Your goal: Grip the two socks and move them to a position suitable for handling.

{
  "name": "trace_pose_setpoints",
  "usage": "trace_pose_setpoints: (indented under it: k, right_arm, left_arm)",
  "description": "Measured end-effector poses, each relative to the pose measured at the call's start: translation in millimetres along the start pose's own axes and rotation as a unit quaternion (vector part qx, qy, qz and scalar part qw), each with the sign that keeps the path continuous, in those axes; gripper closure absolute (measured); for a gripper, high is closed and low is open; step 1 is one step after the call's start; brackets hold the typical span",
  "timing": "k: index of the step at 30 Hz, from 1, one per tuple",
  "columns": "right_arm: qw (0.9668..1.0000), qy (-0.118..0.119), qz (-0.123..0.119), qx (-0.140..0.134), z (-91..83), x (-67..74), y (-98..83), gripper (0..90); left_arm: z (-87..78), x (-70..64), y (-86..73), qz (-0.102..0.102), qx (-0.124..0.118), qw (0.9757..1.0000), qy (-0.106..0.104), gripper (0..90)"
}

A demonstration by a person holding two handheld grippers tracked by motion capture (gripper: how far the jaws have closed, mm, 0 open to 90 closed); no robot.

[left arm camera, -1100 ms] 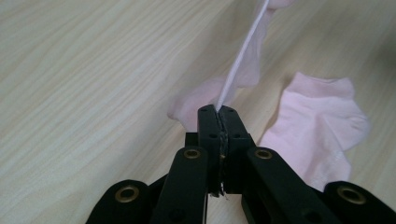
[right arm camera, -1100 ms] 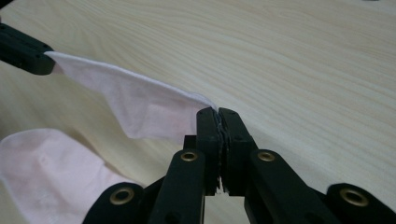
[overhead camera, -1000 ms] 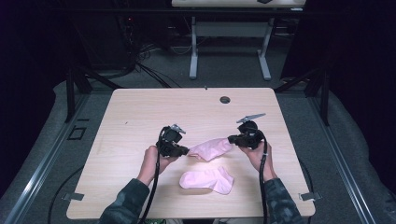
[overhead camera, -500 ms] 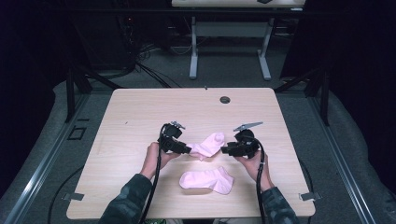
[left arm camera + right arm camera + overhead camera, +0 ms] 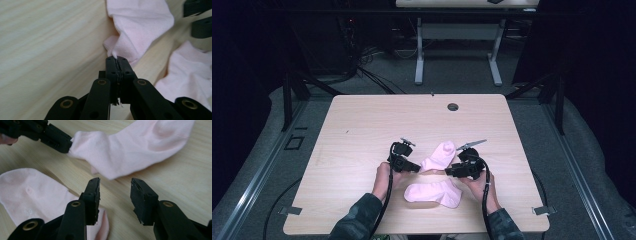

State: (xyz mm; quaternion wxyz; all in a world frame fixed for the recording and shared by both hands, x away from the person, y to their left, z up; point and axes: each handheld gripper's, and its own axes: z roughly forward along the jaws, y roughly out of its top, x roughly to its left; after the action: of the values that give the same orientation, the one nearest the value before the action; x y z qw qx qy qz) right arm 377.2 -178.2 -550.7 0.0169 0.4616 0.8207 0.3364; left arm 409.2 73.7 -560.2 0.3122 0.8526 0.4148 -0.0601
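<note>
Nearest the person, a pink sock lies flat on the pale wooden table, close to the front edge and between the two forearms. Just beyond it lies a second pink sock, angled up and to the right, rumpled at its near end.

The left gripper has just been closing, and its jaws are pressed together on a fold at the edge of that second sock; in the left gripper view a sliver of pink cloth sticks out between the pads. The right gripper sits just right of the same sock with its jaws apart and nothing between them; in the right gripper view they stand over bare wood, short of the sock, with the nearer sock under the left jaw.

The tabletop is light wood with fine grain and rounded corners, with a small round dark cable hole near its far edge. Around it lies grey carpet. Farther back, dark cables trail across the floor beside the white legs of another desk. The rest of the room is dark.
</note>
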Motion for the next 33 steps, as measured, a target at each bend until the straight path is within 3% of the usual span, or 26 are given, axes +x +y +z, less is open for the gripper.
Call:
trace_pose_setpoints:
  k: [3,5,8,11,16,18,19,21,23,24,25,27,30,32,33]
  right_arm:
    - [0.9999,-0.003,0.007,0.007,7.7,-4.3,2.4,59.0]
    - [0.9999,-0.012,0.010,0.001,10.2,-8.0,5.2,71.1]
    - [0.9993,-0.038,-0.005,-0.002,9.9,-13.6,13.0,80.0]
    - [0.9989,-0.042,-0.018,-0.003,12.8,-17.2,22.2,80.6]
    - [0.9962,-0.045,-0.074,-0.003,26.2,-16.4,37.8,73.4]
    - [0.9967,-0.045,-0.066,-0.015,20.6,-16.5,38.6,69.6]
    - [0.9971,-0.044,-0.055,-0.029,16.0,-17.1,37.1,67.7]
    - [0.9977,-0.044,-0.038,-0.035,6.8,-18.5,32.9,63.9]
    - [0.9981,-0.042,-0.028,-0.036,0.7,-17.1,27.2,62.5]
    - [0.9982,-0.044,-0.027,-0.031,-0.8,-15.3,24.6,62.1]
    - [0.9983,-0.043,-0.026,-0.028,-1.3,-12.9,21.9,61.6]
    - [0.9987,-0.039,-0.024,-0.021,2.1,-8.3,18.2,61.8]
    - [0.9988,-0.041,-0.026,-0.005,12.1,-4.5,17.4,62.2]
    - [0.9988,-0.039,-0.029,-0.009,16.9,-3.5,18.4,61.8]
    - [0.9984,-0.046,-0.032,-0.007,18.7,-2.0,19.6,61.3]
  left_arm:
    - [3.8,-10.9,-1.4,0.003,-0.001,0.9997,-0.026,88.4]
    - [7.7,-18.4,-2.7,0.000,0.001,0.9984,-0.057,87.8]
    - [12.7,-28.0,-2.5,0.014,0.011,0.9972,-0.072,85.3]
    - [16.2,-32.3,-1.2,0.017,0.012,0.9957,-0.090,81.6]
    - [9.8,-32.5,-0.5,0.021,0.008,0.9945,-0.102,70.6]
    - [-1.5,-28.9,-0.7,0.017,-0.006,0.9964,-0.083,59.8]
    - [-8.4,-25.6,-0.8,0.014,-0.016,0.9959,-0.088,57.3]
    - [-21.7,-19.5,1.8,0.015,-0.033,0.9982,-0.049,48.0]
    - [-32.0,-11.5,7.6,0.012,-0.050,0.9986,-0.012,44.3]
    - [-35.3,-7.8,11.9,0.016,-0.055,0.9983,0.015,41.6]
    - [-36.8,-4.7,15.4,0.015,-0.061,0.9977,0.026,40.9]
    - [-37.2,4.5,27.7,0.024,-0.065,0.9952,0.068,39.7]
    - [-28.6,11.5,45.6,0.033,-0.065,0.9928,0.095,39.2]
    - [-21.1,14.7,57.4,0.043,-0.060,0.9922,0.101,39.4]
    - [-17.6,15.8,62.5,0.047,-0.059,0.9905,0.115,39.3]
